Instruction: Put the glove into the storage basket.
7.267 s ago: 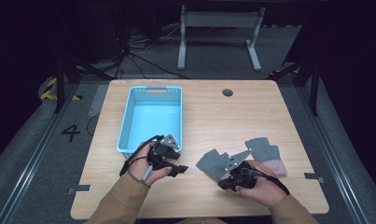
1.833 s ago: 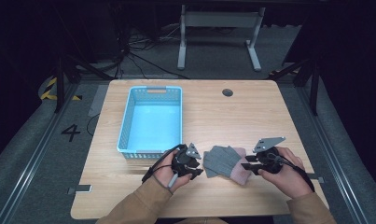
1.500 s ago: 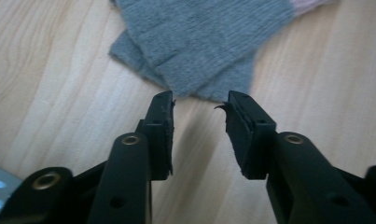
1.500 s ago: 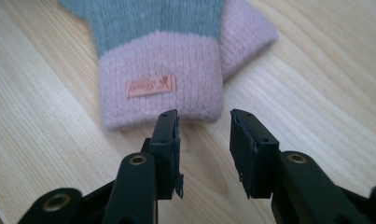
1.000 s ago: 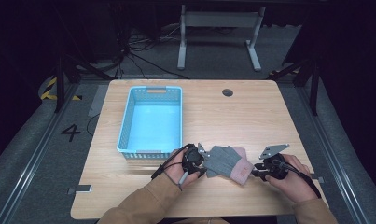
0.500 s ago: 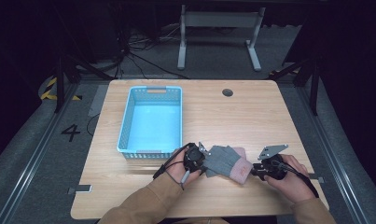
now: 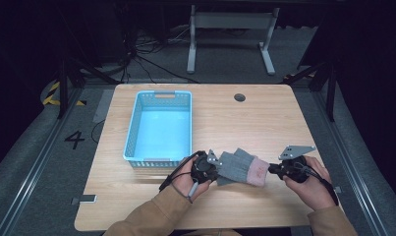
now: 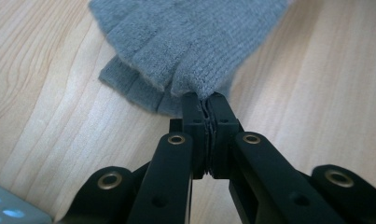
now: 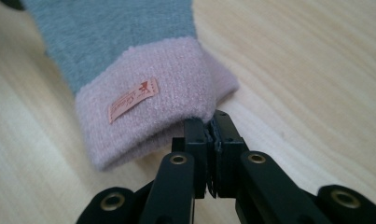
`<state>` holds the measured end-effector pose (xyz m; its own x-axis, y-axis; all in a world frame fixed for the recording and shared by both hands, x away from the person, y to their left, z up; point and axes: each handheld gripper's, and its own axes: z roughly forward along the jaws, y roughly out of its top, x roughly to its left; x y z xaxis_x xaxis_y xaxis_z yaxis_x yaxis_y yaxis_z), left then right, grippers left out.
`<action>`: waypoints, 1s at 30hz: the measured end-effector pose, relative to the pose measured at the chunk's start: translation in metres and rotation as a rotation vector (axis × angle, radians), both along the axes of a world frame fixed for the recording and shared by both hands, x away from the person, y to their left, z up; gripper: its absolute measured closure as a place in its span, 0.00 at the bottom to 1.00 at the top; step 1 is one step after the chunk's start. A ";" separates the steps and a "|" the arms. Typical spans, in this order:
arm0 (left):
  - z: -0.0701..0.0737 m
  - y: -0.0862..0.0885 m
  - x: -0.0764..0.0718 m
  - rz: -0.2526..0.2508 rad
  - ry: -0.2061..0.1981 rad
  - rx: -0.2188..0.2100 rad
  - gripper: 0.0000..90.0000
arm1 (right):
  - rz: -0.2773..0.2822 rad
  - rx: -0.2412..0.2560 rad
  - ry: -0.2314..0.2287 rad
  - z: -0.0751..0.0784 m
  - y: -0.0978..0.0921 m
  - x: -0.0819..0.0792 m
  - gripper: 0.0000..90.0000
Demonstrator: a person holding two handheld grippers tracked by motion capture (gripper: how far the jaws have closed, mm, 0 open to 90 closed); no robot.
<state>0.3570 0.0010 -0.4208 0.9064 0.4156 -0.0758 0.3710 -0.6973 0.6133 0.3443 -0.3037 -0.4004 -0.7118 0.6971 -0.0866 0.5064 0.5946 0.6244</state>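
A grey knitted glove [image 7: 240, 167] with a pink cuff lies flat near the table's front edge, right of the basket. My left gripper [image 7: 216, 169] is at its finger end, and in the left gripper view the jaws [image 8: 205, 98] are shut on the grey fingertips [image 8: 190, 42]. A second grey layer shows underneath there. My right gripper [image 7: 271, 168] is at the opposite end. In the right gripper view it [image 9: 212, 123] is shut on the edge of the pink cuff [image 9: 148, 112], which carries a small sewn label.
A light blue plastic basket [image 7: 131, 132] stands empty on the left half of the wooden table [image 7: 264, 123]. A round cable hole [image 7: 240, 97] sits near the far edge. Dark floor, cables and a stand's legs lie beyond the table.
Two gloves that lay apart are now one pile at the front centre. Both grippers have closed in on its two ends. In the last half second nothing visibly moves.
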 end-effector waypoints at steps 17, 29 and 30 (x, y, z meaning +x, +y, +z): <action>-0.013 -0.012 -0.005 -0.053 0.041 0.062 0.98 | -0.008 -0.008 -0.013 -0.022 0.011 0.042 0.98; -0.017 -0.009 -0.005 -0.053 0.054 0.094 0.70 | -0.032 0.009 -0.091 -0.031 0.005 0.046 0.76; -0.015 -0.007 -0.006 -0.054 0.057 0.080 0.67 | -0.042 0.013 -0.093 -0.029 0.003 0.045 0.76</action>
